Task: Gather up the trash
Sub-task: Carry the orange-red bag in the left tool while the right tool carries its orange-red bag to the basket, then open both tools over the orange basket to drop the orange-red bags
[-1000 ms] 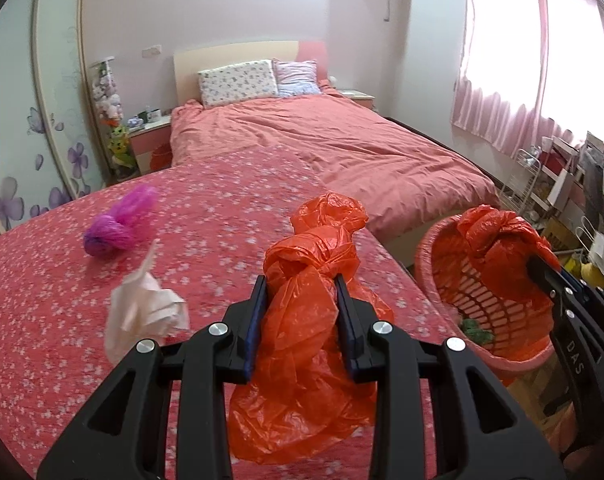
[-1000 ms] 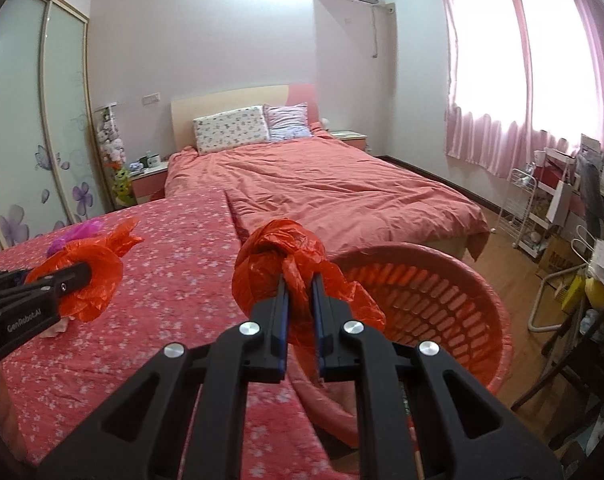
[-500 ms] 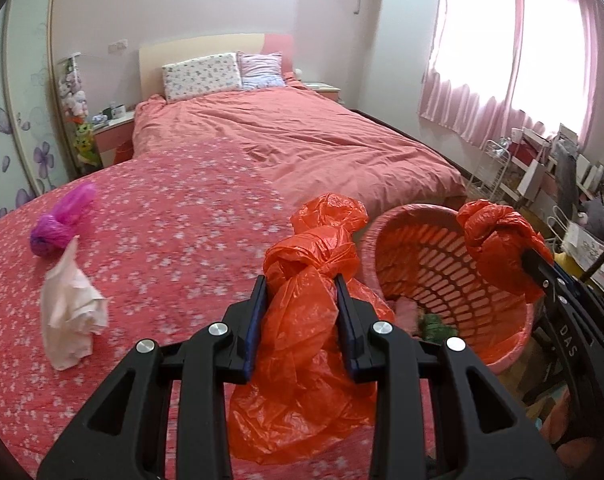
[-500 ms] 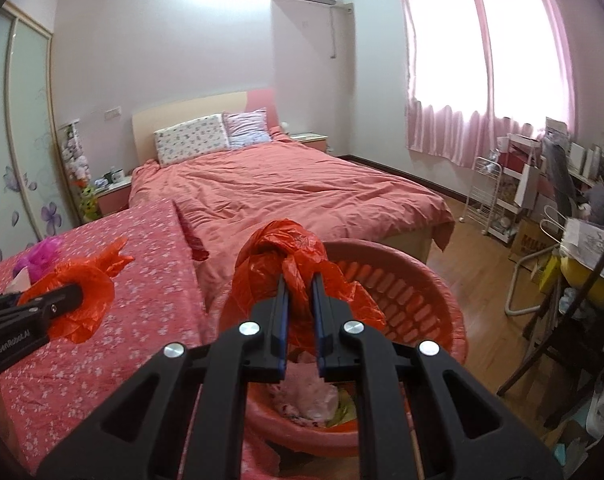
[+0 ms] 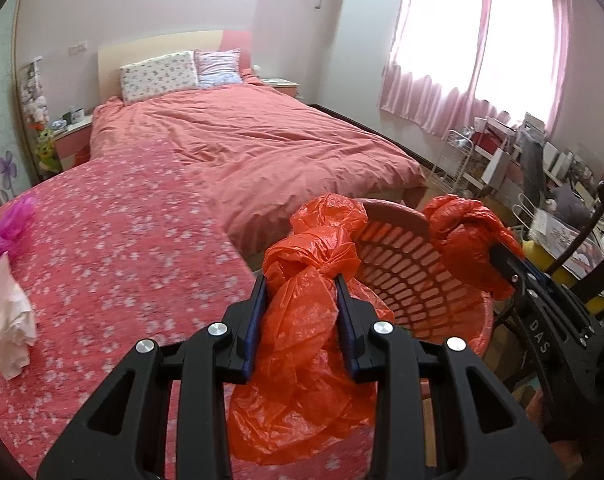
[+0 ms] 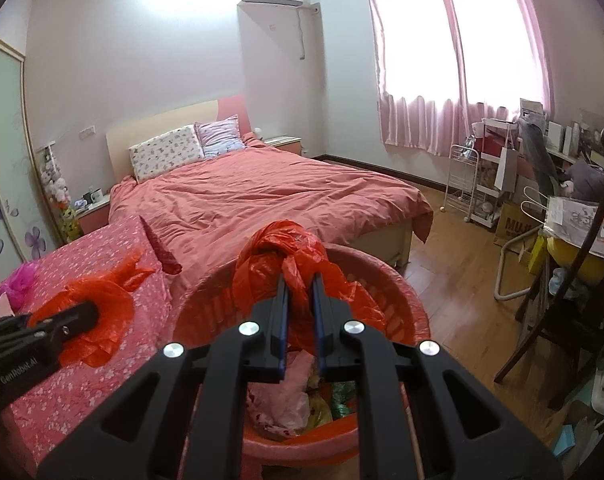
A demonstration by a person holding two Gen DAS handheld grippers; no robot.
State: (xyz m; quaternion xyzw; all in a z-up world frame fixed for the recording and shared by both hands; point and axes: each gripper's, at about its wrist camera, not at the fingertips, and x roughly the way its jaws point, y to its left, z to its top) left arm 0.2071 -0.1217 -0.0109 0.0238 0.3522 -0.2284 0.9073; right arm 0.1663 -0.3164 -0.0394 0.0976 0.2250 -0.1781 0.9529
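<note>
Orange plastic bag (image 5: 302, 320) is clamped in the left claw (image 5: 301, 312) beside the basket (image 6: 382, 272); a second orange bag (image 6: 286, 256) is clamped in the right claw (image 6: 300, 312) directly over it. Step in hand — deposit. Next move, by judgement: open the right claw above the basket; pink scraps (image 5: 10, 320) remain on the surface (image 5: 122, 240).
</note>
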